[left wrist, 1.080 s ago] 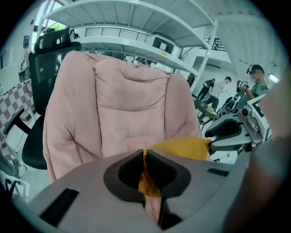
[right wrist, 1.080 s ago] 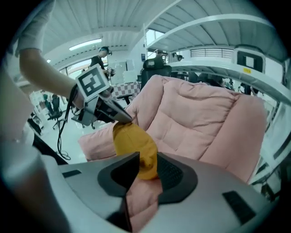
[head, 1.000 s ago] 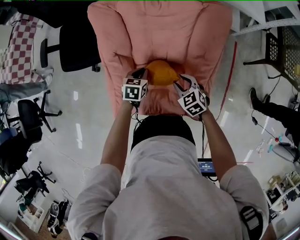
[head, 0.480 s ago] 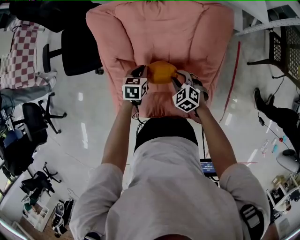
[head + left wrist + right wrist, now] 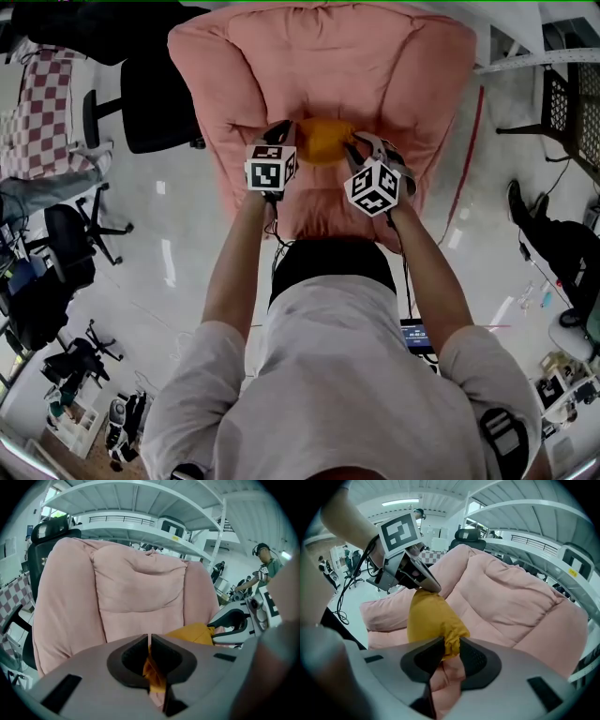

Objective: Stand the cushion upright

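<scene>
**Yellow cushion (image 5: 323,141) gripped at both ends before a pink armchair (image 5: 319,56)**

The cushion hung in front of the armchair's backrest, between the two grippers. The left gripper (image 5: 149,641) was clenched tight on a fold of yellow fabric. The right gripper (image 5: 451,648) had just been closing its jaws, which pinched the cushion's other end.

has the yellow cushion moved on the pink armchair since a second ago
Yes. The yellow cushion has shifted a little deeper into the pink armchair, toward its backrest.
</scene>
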Motion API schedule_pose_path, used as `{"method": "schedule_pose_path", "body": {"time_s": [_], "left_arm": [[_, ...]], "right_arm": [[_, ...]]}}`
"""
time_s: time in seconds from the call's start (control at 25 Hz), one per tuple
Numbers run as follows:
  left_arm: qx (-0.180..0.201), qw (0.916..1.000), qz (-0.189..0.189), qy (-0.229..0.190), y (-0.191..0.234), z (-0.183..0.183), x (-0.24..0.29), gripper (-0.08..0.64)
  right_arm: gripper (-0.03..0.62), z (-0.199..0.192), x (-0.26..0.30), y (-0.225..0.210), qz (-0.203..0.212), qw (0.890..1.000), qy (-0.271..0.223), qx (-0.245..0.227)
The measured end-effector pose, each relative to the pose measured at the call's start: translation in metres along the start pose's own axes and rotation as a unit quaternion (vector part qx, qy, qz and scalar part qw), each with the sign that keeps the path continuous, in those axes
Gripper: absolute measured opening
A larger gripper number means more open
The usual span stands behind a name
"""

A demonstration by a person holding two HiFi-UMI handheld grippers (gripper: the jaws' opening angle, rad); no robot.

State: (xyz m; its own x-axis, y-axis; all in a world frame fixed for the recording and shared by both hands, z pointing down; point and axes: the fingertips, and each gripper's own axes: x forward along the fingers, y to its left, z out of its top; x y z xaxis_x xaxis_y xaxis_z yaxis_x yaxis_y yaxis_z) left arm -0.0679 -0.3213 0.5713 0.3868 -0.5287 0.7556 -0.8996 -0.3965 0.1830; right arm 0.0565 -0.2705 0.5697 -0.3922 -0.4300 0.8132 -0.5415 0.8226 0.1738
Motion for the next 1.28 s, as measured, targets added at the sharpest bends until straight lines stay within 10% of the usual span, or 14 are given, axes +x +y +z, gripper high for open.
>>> {"method": "schedule_pose_path", "body": {"time_s": [1.28], "left_arm": [[0.004, 0.9995, 0.023, -0.021, 0.04, 0.062, 0.074, 0.032]], "right_arm": [[0.107, 0.018, 0.057, -0.08, -0.027, 0.999, -0.013, 0.045]]}}
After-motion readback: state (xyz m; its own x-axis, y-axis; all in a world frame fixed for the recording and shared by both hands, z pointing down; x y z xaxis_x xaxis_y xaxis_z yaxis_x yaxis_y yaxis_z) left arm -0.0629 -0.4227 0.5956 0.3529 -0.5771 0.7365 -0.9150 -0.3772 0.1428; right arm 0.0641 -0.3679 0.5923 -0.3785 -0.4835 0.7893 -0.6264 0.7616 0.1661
